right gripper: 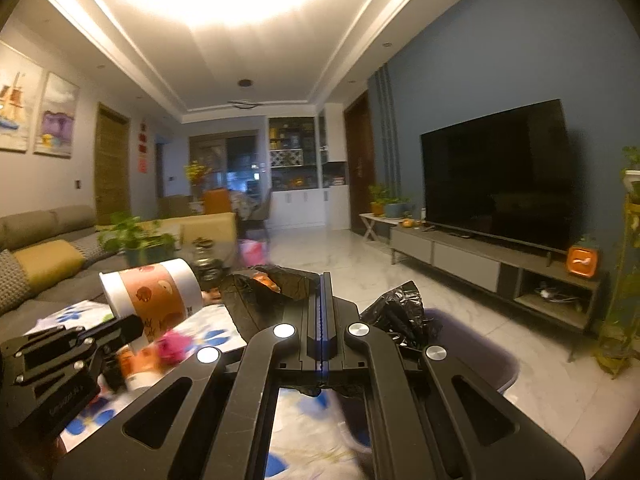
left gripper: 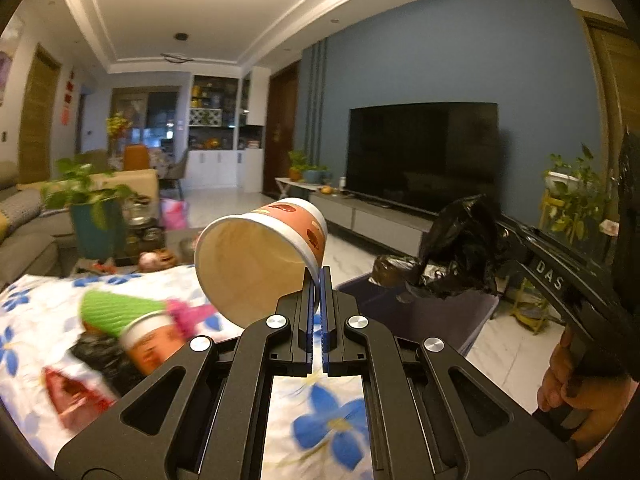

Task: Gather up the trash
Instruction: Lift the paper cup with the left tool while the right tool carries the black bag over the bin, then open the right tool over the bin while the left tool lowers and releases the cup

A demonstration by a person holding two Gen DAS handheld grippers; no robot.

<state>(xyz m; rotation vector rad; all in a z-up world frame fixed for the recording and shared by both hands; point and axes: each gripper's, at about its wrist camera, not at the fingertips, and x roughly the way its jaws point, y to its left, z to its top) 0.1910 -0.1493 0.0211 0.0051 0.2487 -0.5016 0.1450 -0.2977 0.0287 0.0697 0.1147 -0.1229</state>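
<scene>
My left gripper is shut on the rim of a paper cup with an orange printed band. The cup hangs tilted above the flowered tablecloth, mouth toward the camera and empty inside. The right wrist view shows the same cup at the left, held by the left gripper. My right gripper is shut on the edge of a black trash bag, which spreads to both sides of its fingers. From the left wrist, the bag hangs at the right gripper above a purple bin.
On the cloth lie another printed cup, a green ribbed piece, a red wrapper and dark crumpled stuff. The purple bin stands beside the table on the white floor. A TV on its cabinet lines the right wall; a sofa is at the left.
</scene>
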